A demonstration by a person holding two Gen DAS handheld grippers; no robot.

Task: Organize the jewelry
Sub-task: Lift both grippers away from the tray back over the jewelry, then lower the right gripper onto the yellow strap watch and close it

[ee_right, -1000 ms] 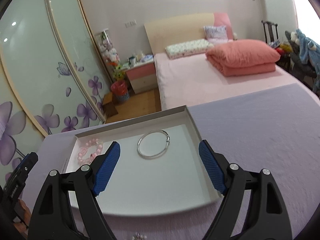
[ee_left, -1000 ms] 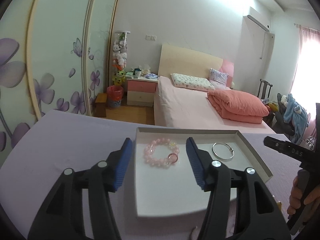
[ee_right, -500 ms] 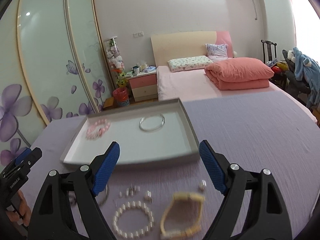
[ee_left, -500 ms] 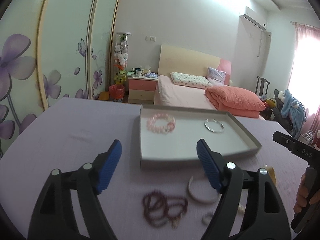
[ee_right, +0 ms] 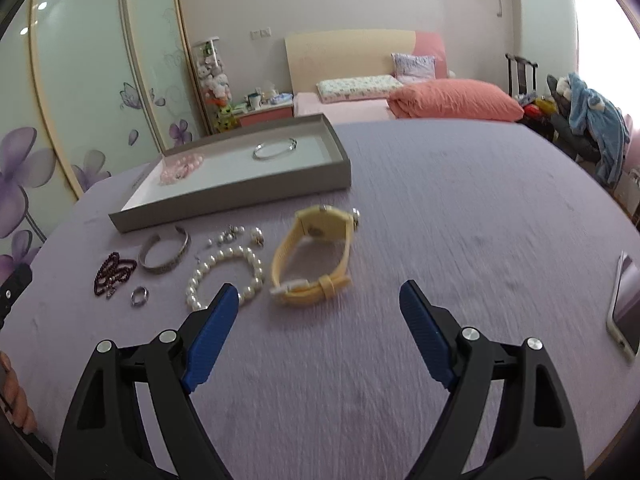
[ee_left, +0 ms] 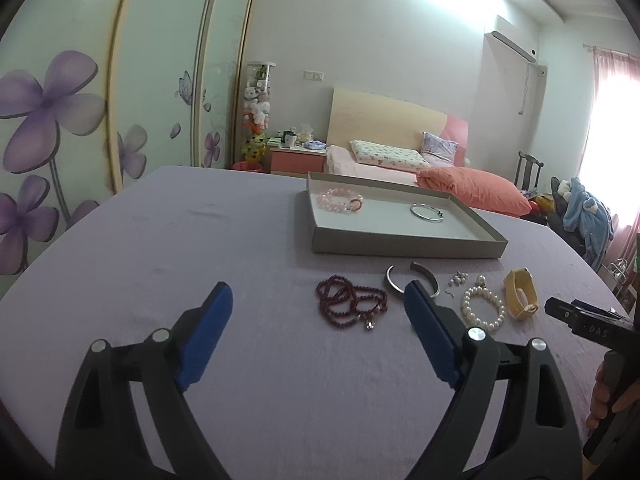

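Observation:
A grey tray [ee_left: 404,249] [ee_right: 236,196] on the purple tablecloth holds a pink bead bracelet [ee_left: 340,202] [ee_right: 182,166] and a silver bangle [ee_left: 426,213] [ee_right: 275,149]. In front of it lie a dark red bead string [ee_left: 350,305] [ee_right: 113,273], a silver cuff [ee_left: 394,282] [ee_right: 165,254], a pearl bracelet [ee_left: 483,308] [ee_right: 224,276], a yellow watch [ee_left: 520,294] [ee_right: 314,256], a ring [ee_right: 139,296] and small earrings [ee_right: 232,234]. My left gripper [ee_left: 318,314] is open and empty, near the red beads. My right gripper [ee_right: 318,314] is open and empty, just before the watch.
A phone [ee_right: 624,304] lies at the table's right edge. Beyond the table are a bed with an orange duvet [ee_right: 452,100], a nightstand [ee_left: 298,158] and flowered wardrobe doors [ee_left: 60,120]. The other gripper shows at the right of the left wrist view [ee_left: 588,326].
Both grippers have pulled back from over the tray toward me and lower. The loose jewelry in front of the tray has come into view. Both stay open and empty.

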